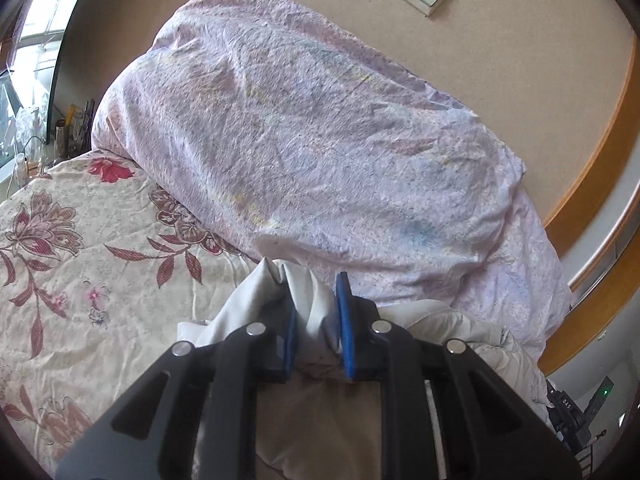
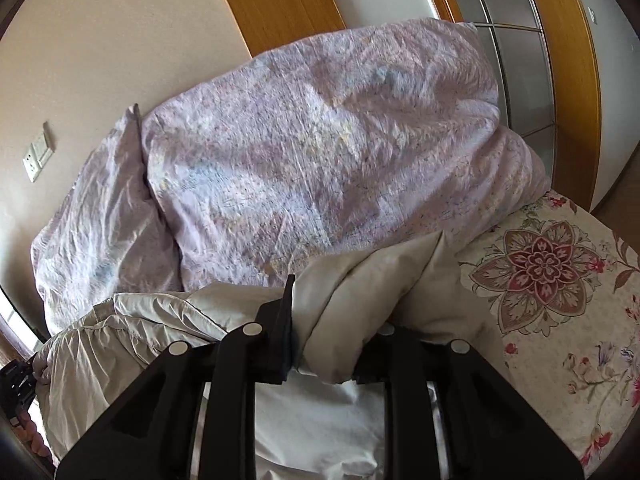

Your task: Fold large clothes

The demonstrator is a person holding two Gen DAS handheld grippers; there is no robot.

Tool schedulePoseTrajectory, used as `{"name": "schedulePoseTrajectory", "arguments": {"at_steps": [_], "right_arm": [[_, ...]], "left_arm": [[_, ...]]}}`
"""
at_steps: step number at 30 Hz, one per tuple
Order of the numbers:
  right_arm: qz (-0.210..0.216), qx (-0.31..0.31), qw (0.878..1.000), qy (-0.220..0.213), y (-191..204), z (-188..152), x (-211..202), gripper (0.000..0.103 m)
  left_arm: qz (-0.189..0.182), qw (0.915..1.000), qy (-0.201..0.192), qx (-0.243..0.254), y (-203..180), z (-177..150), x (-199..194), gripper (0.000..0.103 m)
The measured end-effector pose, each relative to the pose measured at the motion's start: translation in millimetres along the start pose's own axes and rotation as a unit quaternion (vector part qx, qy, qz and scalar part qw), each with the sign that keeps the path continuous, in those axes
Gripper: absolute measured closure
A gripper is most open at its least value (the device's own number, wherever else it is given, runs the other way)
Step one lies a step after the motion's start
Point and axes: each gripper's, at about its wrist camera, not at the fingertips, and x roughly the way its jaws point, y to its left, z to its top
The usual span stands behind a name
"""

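A pale grey-white padded garment (image 1: 308, 296) is bunched between the blue pads of my left gripper (image 1: 314, 312), which is shut on it above the bed. The same garment (image 2: 360, 292) fills my right gripper (image 2: 332, 320), which is shut on a thick fold of it; its right finger is hidden under the cloth. The rest of the garment (image 2: 120, 332) hangs crumpled to the left in the right wrist view.
A big lilac quilt (image 1: 312, 128) is heaped against the beige wall right behind the garment; it also shows in the right wrist view (image 2: 320, 152). A floral bedsheet (image 1: 80, 248) covers the bed. Wooden wardrobe frame (image 2: 280, 0) stands behind.
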Motion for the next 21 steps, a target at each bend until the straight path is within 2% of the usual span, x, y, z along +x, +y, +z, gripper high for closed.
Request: {"name": "schedulePoseTrajectory", "arguments": {"at_steps": [2,3,4,5,7,8,9,10,11,14,16,19,21], "right_arm": [[-0.004,0.009,1.000,0.018,0,2,15,0.068],[-0.004,0.019,0.999,0.025,-2,4,20,0.061],[0.002,0.033,0.999,0.029,-5,6,21,0.060],[0.013,0.045,0.999,0.027,-7,8,20,0.055],[0.032,0.055,0.998,-0.009,-10,14,5,0.037],[0.026,0.044,0.998,-0.037,-7,16,-6,0.019],[0.015,0.025,0.997,-0.077,-3,17,-22,0.007],[0.018,-0.002,0.994,-0.107,4,16,-37,0.006],[0.030,-0.027,0.993,-0.112,10,16,-45,0.006],[0.078,-0.105,0.990,-0.054,36,4,-51,0.007],[0.090,-0.165,0.982,-0.009,57,-14,-48,0.011],[0.090,-0.220,0.971,0.034,80,-39,-39,0.013],[0.087,-0.236,0.966,0.057,91,-50,-27,0.014]], "left_arm": [[0.003,0.9999,-0.002,-0.014,4,-1,10,0.077],[0.004,0.9997,-0.001,-0.024,6,-1,14,0.066],[0.002,0.9995,-0.002,-0.031,7,0,15,0.058],[0.001,0.9994,-0.010,-0.034,8,1,12,0.035],[0.003,0.9991,-0.036,-0.020,3,4,-2,0.021],[0.001,0.9991,-0.042,-0.005,-1,6,-9,0.018],[0.000,0.9990,-0.043,0.013,-7,7,-16,0.016],[-0.002,0.9986,-0.043,0.031,-14,5,-23,0.016],[-0.005,0.9976,-0.043,0.054,-23,2,-30,0.014],[-0.016,0.9904,-0.043,0.130,-52,-21,-51,0.011],[-0.018,0.9826,-0.043,0.180,-71,-44,-62,0.007],[-0.017,0.9730,-0.017,0.230,-92,-71,-60,0.006],[-0.007,0.9657,-0.009,0.259,-104,-84,-51,0.006]]}}
